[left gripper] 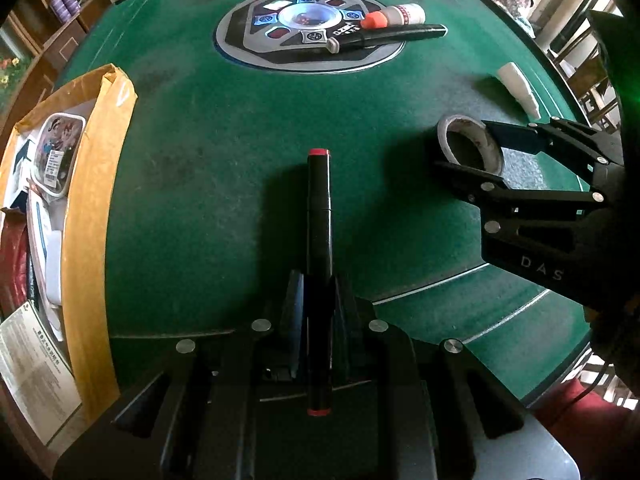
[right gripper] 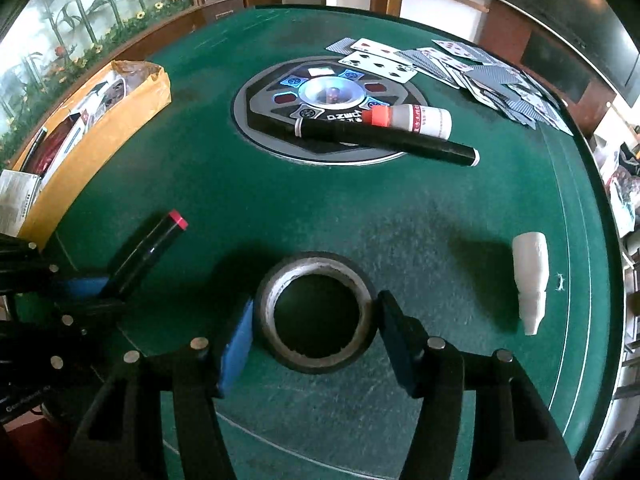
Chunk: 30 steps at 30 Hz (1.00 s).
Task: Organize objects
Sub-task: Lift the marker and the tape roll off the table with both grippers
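Observation:
My left gripper (left gripper: 318,292) is shut on a black marker with red ends (left gripper: 319,240), held above the green felt table (left gripper: 224,128); the marker also shows in the right wrist view (right gripper: 146,250). My right gripper (right gripper: 316,320) is shut on a black tape roll (right gripper: 316,314), pads pressed on both sides of it; the roll (left gripper: 470,145) and right gripper (left gripper: 476,152) show at the right of the left wrist view. The left gripper (right gripper: 86,292) sits at the left edge of the right wrist view.
A yellow cardboard box (left gripper: 92,200) with packets stands at the left (right gripper: 100,136). On the central dice console (right gripper: 328,96) lie a long black marker (right gripper: 384,140) and a white bottle with orange cap (right gripper: 412,118). Playing cards (right gripper: 480,76) lie behind. A white bottle (right gripper: 530,280) lies at right.

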Each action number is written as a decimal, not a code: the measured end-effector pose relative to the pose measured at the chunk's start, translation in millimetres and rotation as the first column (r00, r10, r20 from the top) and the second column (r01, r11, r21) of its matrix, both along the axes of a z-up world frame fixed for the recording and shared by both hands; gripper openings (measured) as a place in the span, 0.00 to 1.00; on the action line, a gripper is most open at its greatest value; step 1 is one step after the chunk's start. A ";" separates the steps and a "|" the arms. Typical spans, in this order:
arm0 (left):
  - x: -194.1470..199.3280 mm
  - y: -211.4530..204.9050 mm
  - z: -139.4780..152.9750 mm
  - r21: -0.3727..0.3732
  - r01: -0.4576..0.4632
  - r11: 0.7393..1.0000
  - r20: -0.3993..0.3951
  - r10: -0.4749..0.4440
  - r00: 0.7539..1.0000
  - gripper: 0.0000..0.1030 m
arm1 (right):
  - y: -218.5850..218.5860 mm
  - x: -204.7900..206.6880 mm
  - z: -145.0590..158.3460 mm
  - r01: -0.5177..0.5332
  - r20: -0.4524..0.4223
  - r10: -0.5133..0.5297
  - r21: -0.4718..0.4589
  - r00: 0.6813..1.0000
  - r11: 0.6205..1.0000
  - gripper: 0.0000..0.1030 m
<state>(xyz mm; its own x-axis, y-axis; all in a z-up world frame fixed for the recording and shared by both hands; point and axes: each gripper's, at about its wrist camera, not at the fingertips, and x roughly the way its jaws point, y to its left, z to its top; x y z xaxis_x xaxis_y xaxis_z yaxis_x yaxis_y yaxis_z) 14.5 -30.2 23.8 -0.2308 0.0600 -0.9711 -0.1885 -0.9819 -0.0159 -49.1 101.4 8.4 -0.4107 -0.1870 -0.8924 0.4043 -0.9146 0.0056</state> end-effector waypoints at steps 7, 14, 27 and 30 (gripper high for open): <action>2.6 -2.4 1.0 -0.001 0.001 1.000 0.000 -0.001 1.000 0.14 | 1.6 1.3 1.2 0.020 0.012 -0.020 -0.019 1.000 1.000 0.57; 4.7 -6.7 2.1 -0.003 0.006 1.000 0.000 -0.006 1.000 0.14 | 3.3 12.8 16.5 0.029 0.008 -0.028 -0.079 1.000 0.996 0.56; 0.5 -28.0 4.2 0.105 -0.033 0.994 0.012 0.032 0.999 0.14 | 12.6 30.7 35.0 0.071 0.001 -0.072 -0.129 0.997 0.989 0.57; -2.1 -30.9 4.0 0.131 -0.040 0.991 0.022 0.037 0.999 0.14 | 16.6 33.0 36.2 0.092 0.004 -0.092 -0.133 0.996 0.987 0.57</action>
<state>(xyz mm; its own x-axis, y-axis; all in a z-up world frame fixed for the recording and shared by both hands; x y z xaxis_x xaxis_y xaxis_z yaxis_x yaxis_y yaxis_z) 12.5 -61.1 27.9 -0.2166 0.1785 -0.9598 -0.1488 -0.9777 -0.1482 -16.1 118.0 44.7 -0.4335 -0.2656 -0.8612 0.3188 -0.9390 0.1291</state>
